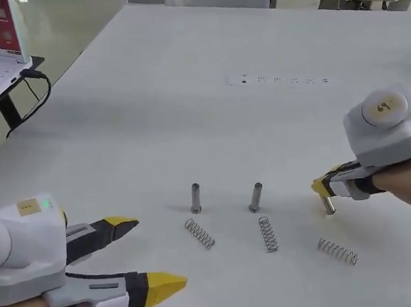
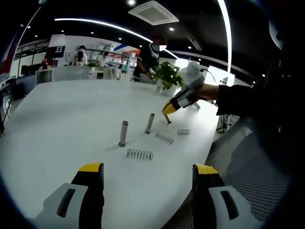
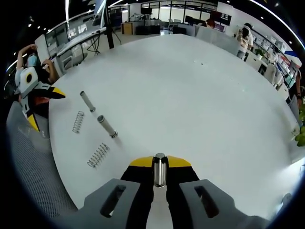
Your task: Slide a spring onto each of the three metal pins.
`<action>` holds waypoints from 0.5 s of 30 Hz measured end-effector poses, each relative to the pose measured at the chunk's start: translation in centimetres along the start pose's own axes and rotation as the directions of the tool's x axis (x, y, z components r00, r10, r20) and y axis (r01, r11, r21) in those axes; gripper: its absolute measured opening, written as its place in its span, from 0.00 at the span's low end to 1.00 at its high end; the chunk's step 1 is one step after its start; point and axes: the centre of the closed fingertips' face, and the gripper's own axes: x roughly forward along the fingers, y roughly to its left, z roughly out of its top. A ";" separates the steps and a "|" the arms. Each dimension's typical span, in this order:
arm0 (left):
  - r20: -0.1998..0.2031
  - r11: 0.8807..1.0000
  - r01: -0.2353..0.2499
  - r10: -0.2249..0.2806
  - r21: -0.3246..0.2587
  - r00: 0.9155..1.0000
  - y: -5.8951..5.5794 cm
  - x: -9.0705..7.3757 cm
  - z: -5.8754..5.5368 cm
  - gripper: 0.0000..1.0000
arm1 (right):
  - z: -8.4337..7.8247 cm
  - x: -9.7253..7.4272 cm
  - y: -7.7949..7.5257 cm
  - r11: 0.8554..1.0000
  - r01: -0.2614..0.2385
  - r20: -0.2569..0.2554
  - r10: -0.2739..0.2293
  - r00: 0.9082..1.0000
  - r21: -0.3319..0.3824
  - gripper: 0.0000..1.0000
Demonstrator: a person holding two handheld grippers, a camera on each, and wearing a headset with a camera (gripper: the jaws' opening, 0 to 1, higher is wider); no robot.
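Left gripper (image 1: 160, 249): my jaws stand wide apart, gripping and touching nothing, over the near edge of the bench (image 1: 186, 91), left of the parts.
Right gripper (image 3: 159, 163): my jaws are clamped on the held pin (image 3: 159, 174), toward the right edge; I cannot tell whether its lower end touches the bench.
Standing pins: left pin (image 1: 195, 197) and middle pin (image 1: 256, 196), upright, side by side.
Springs: left spring (image 1: 199, 233), middle spring (image 1: 268, 233), right spring (image 1: 337, 250), each flat, just nearer me than a pin.
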 end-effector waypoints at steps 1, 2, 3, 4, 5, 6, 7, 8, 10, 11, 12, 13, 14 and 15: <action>0.000 1.000 0.000 0.000 0.000 1.000 0.0 0.0 0.0 0.72 | 0.0 0.0 0.0 1.000 0.000 0.001 0.000 1.000 0.000 0.06; 0.000 1.000 0.001 -0.001 0.000 1.000 0.0 0.0 0.0 0.72 | -0.1 -0.1 0.0 1.000 0.000 0.002 0.000 1.000 0.002 0.06; 0.000 1.000 0.000 0.000 0.001 1.000 0.0 0.0 0.0 0.72 | -0.1 -0.1 0.0 1.000 0.000 0.002 0.000 1.000 0.002 0.06; 0.001 1.000 0.000 0.000 0.002 1.000 0.0 0.0 0.1 0.72 | 0.0 -0.2 0.0 1.000 0.002 0.005 -0.002 1.000 0.001 0.06; 0.001 1.000 0.001 -0.001 0.003 1.000 -0.1 0.0 0.1 0.72 | 0.0 -0.3 0.0 1.000 0.002 0.006 -0.002 1.000 0.002 0.06; 0.002 1.000 0.001 -0.001 0.003 1.000 -0.1 0.0 0.1 0.72 | 0.0 -0.3 0.0 1.000 0.003 0.011 -0.003 1.000 0.002 0.06; 0.001 1.000 0.001 -0.001 0.004 1.000 -0.1 0.0 0.1 0.72 | 0.1 -0.4 0.0 1.000 0.004 0.014 -0.004 1.000 0.002 0.06; 0.001 1.000 0.002 -0.002 0.005 1.000 -0.1 0.0 0.0 0.72 | 0.1 -0.4 0.0 1.000 0.005 0.014 -0.005 1.000 0.002 0.06; 0.000 1.000 0.003 -0.003 0.005 1.000 -0.1 0.0 0.0 0.72 | 0.1 -0.5 0.1 1.000 0.006 0.014 -0.006 1.000 0.001 0.06; 0.000 1.000 0.002 -0.002 0.006 1.000 -0.1 0.0 0.0 0.72 | 0.1 -0.6 0.1 1.000 0.006 0.015 -0.006 1.000 0.001 0.06; 0.000 1.000 0.003 -0.003 0.007 1.000 -0.1 0.0 0.0 0.72 | 0.1 -0.7 0.1 1.000 0.007 0.017 -0.007 1.000 0.001 0.06; 0.001 1.000 0.003 -0.003 0.007 1.000 -0.1 0.0 0.1 0.72 | 0.1 -0.8 0.1 1.000 0.008 0.020 -0.008 1.000 0.001 0.06; 0.001 1.000 0.003 -0.003 0.008 1.000 -0.1 0.0 0.1 0.72 | 0.1 -0.8 0.1 1.000 0.008 0.022 -0.008 1.000 0.002 0.06; 0.000 1.000 0.003 -0.003 0.008 1.000 -0.1 0.0 0.0 0.72 | 0.0 -0.9 0.1 1.000 0.009 0.023 -0.009 1.000 0.003 0.06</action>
